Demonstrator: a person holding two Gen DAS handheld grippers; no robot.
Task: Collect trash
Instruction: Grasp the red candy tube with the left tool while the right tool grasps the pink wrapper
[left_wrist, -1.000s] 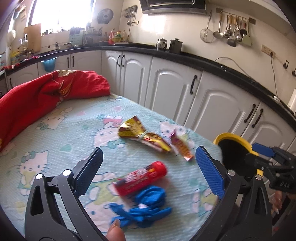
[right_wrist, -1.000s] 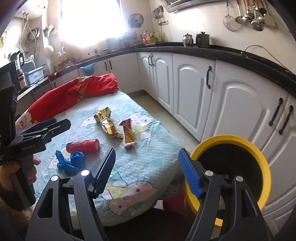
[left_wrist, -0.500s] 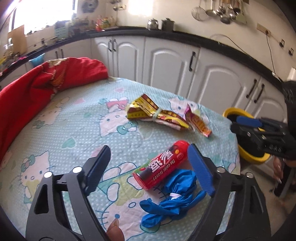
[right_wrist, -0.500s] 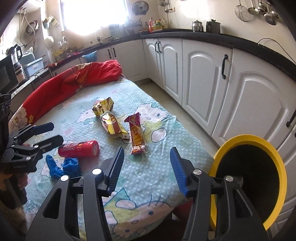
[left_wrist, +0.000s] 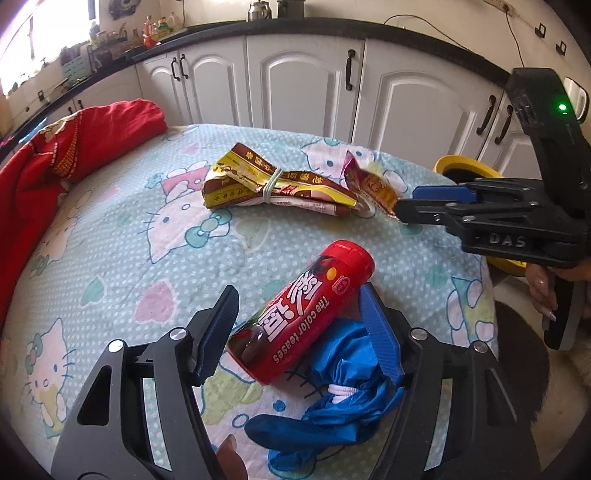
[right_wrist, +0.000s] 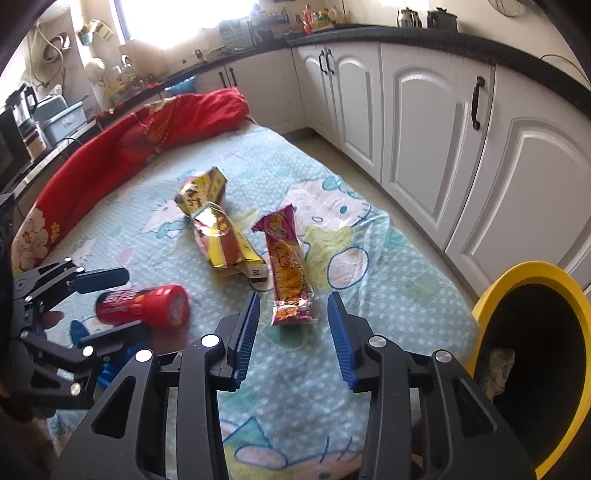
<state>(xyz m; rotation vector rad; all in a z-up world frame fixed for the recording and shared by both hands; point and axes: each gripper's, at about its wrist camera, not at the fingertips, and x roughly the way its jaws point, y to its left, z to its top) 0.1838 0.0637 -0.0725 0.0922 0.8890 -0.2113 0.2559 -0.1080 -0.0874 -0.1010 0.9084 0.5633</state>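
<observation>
Kitchen, white cabinets; cartoon-print bedspread (left_wrist: 110, 236) fills mid-frame in both views. My left gripper (left_wrist: 295, 332) is wide open, straddling the red tube (left_wrist: 303, 314) at lower centre; its long axis runs diagonally across the gap, cap toward upper right, so I judge a slight twist is needed before closing. Blue glove (left_wrist: 332, 402) lies under and below the tube, touching it. My right gripper (right_wrist: 291, 325) is partly open, with the pink snack wrapper (right_wrist: 288, 269) lying lengthwise just ahead of its tips. Yellow packet (right_wrist: 218, 236) sits beyond, centre frame. Only the right view looks down into the yellow bin (right_wrist: 491, 295), lower right, something pale inside; left view shows just its rim.
</observation>
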